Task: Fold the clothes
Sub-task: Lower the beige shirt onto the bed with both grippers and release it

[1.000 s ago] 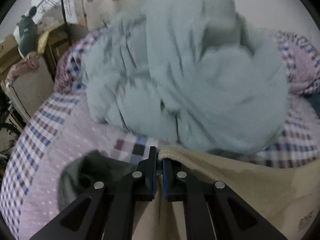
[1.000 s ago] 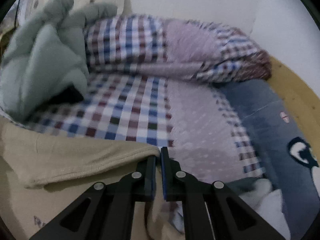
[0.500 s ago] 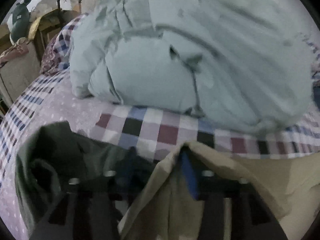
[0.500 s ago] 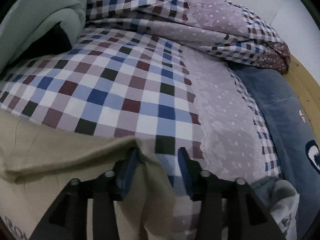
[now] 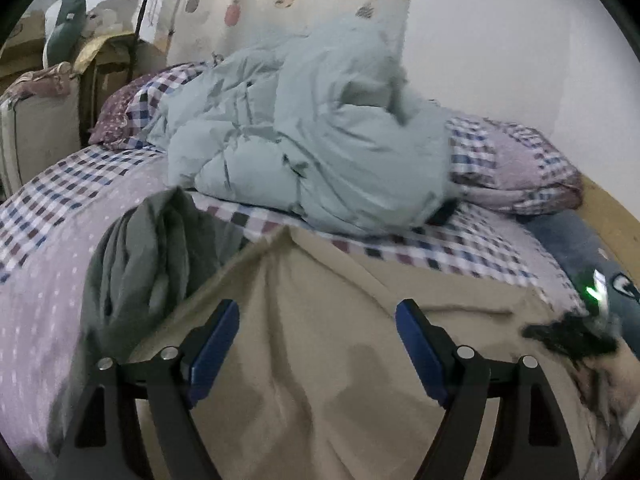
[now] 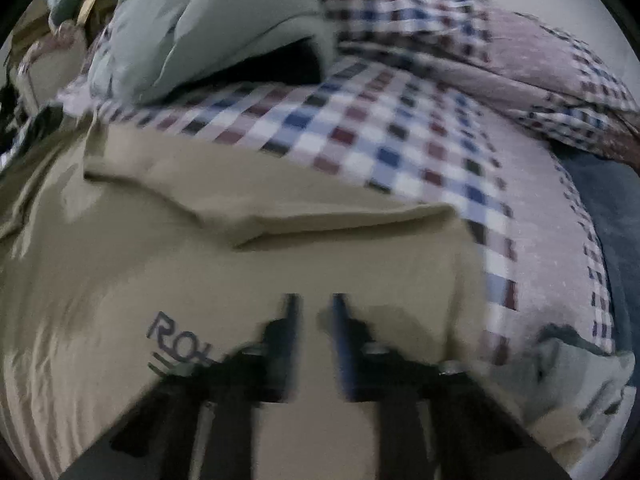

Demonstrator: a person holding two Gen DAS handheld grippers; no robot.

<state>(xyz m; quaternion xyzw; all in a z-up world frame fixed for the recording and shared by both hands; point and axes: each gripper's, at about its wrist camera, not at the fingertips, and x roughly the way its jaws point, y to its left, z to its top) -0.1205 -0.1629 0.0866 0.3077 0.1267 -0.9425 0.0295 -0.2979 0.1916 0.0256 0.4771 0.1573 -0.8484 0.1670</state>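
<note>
The beige shirt (image 5: pixel 320 360) lies spread on the bed (image 5: pixel 48 240) directly under both grippers — left gripper (image 5: pixel 318 344) wide open and empty, right gripper (image 6: pixel 314 340) parted narrowly (blurred), holding nothing; its far hem runs left-right.

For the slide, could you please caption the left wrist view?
Open left gripper hovers over a beige garment spread on the checked bedspread, beside a crumpled grey-green garment.

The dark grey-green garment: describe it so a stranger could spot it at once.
Start at the checked bedspread and the big pale-blue quilt heaped on it. In front of the quilt lies a flat beige garment. The dark grey-green garment is bunched against its left edge, crumpled and darker.
</note>
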